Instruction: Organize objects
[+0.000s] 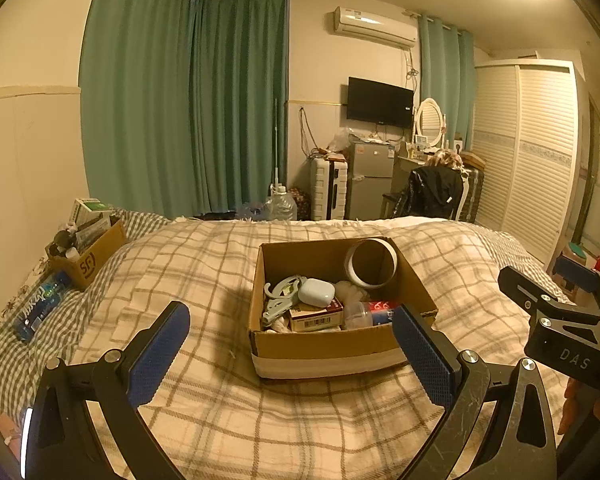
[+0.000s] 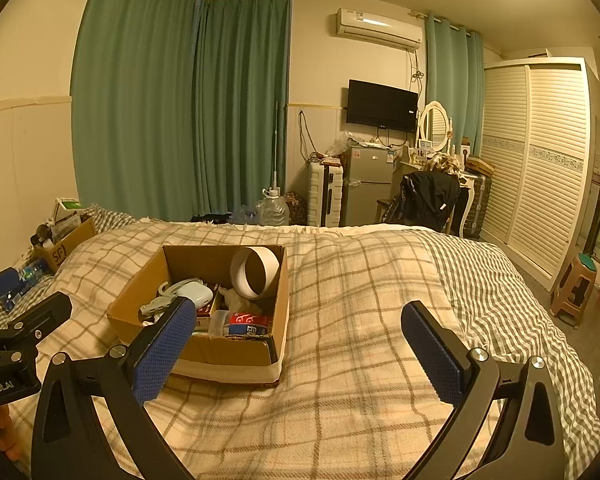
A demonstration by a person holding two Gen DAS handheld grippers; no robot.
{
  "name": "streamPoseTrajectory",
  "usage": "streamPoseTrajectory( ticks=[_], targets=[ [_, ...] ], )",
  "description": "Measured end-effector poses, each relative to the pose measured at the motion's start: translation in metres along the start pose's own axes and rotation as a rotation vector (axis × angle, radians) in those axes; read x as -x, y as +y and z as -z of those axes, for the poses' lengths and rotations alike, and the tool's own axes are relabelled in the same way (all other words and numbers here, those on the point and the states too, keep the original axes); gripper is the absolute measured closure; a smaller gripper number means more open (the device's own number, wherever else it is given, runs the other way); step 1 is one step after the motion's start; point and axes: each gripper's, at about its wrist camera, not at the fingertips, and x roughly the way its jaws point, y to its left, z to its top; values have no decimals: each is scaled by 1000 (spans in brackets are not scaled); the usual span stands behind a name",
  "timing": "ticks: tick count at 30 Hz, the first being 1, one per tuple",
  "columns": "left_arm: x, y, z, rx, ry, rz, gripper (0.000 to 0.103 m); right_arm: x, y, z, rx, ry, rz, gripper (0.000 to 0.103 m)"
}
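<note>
An open cardboard box sits on the plaid bed cover. It holds a roll of tape, a white case, a pale hook-shaped tool, a small brown carton and a red-and-blue labelled container. My left gripper is open and empty, just in front of the box. My right gripper is open and empty, to the right of the box. The tape roll stands in its far corner.
A second cardboard box full of items stands at the bed's far left, with a blue water bottle lying beside it. Beyond the bed are green curtains, a suitcase, a fridge, a chair and a wardrobe. A stool stands at the right.
</note>
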Motion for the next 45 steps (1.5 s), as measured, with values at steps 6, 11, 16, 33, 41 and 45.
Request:
streamPoseTrajectory(
  ticks=[6, 11, 16, 33, 41, 45],
  targets=[
    [-1, -2, 0, -10, 1, -11, 0, 0, 0, 0, 1, 0, 0, 0],
    [-1, -1, 1, -11, -2, -20, 0, -2, 0, 1, 3, 4, 1, 0],
    [-1, -1, 1, -12, -2, -22, 0, -2, 0, 2, 3, 4, 2, 0],
    [0, -1, 2, -13, 0, -25, 0, -3, 0, 3, 7, 6, 2, 0],
    [0, -2, 2, -19, 0, -24, 0, -4, 2, 3, 9, 9, 1, 0],
    [-2, -2, 2, -27, 6, -23, 0, -4, 1, 5, 14, 16, -2, 0]
  ],
)
